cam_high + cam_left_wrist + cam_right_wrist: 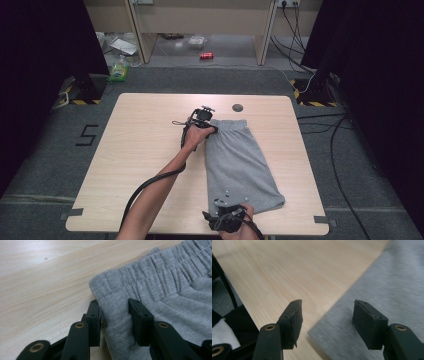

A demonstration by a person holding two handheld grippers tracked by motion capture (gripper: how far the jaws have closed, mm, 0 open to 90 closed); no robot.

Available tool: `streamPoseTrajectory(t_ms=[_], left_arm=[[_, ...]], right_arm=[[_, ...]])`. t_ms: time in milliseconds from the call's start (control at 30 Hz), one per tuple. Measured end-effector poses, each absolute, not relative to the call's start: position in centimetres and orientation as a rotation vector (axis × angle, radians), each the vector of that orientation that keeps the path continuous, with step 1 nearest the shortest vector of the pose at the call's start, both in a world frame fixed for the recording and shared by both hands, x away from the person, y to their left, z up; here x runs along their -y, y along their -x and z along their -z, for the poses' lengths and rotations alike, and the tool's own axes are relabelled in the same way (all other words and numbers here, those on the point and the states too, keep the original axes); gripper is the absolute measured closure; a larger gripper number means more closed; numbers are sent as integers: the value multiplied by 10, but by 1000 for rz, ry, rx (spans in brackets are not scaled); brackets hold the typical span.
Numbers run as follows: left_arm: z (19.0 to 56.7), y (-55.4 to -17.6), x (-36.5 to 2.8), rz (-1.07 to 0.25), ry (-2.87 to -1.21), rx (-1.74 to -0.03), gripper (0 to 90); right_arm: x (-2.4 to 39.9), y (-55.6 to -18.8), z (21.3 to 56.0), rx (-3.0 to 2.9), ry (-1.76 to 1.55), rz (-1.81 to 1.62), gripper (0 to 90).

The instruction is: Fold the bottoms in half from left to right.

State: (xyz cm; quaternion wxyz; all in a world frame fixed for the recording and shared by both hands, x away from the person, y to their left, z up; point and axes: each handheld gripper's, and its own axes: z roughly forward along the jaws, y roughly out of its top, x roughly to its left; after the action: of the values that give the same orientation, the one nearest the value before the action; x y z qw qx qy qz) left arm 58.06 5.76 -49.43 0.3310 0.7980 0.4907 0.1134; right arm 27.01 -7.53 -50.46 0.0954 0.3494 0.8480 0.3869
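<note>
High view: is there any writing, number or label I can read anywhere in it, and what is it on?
"5": a big dark numeral marked on the grey floor left of the table.
Red can on the floor beyond the table: it has printing, too small to read.
Green bottle on the floor: label too small to read.
Grey shorts: no writing to be seen.
</note>
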Motion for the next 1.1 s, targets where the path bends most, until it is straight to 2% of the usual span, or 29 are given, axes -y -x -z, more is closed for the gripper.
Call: streamPoseTrajectory(t_ms=[133,167,233,267,333,367,400,667,833,1100], left_arm=[[494,-581,-58,-294,-2091,-1278,631],[495,-581,-58,-292,-2083,-1279,630],[495,-581,-59,-291,-2084,-1279,631],[494,-581,-58,-294,-2094,-1273,634],[494,-581,-58,-297,-2102,-1256,651],[494,-581,-58,-297,-2102,-1256,664],[494,-580,-59,-298,-2109,-1248,671],[493,-582,-85,-332,-2134,-1227,689],[493,-580,-130,-338,-2141,-1238,690],[494,-576,-176,-337,-2117,-1274,690]], right_arm=[[70,-270,510,-2523,-993,-1082,497],[69,-269,510,-2512,-964,-1035,584],[69,-268,510,-2502,-939,-1015,620],[70,-269,510,-2488,-924,-1010,715],[70,-269,510,-2492,-923,-1018,798],[70,-269,510,-2492,-923,-1018,798],[71,-274,510,-2499,-920,-1031,840],[49,-285,511,-2571,-920,-1124,851],[2,-293,512,-2653,-843,-1185,852],[-51,-298,511,-2717,-768,-1255,852]])
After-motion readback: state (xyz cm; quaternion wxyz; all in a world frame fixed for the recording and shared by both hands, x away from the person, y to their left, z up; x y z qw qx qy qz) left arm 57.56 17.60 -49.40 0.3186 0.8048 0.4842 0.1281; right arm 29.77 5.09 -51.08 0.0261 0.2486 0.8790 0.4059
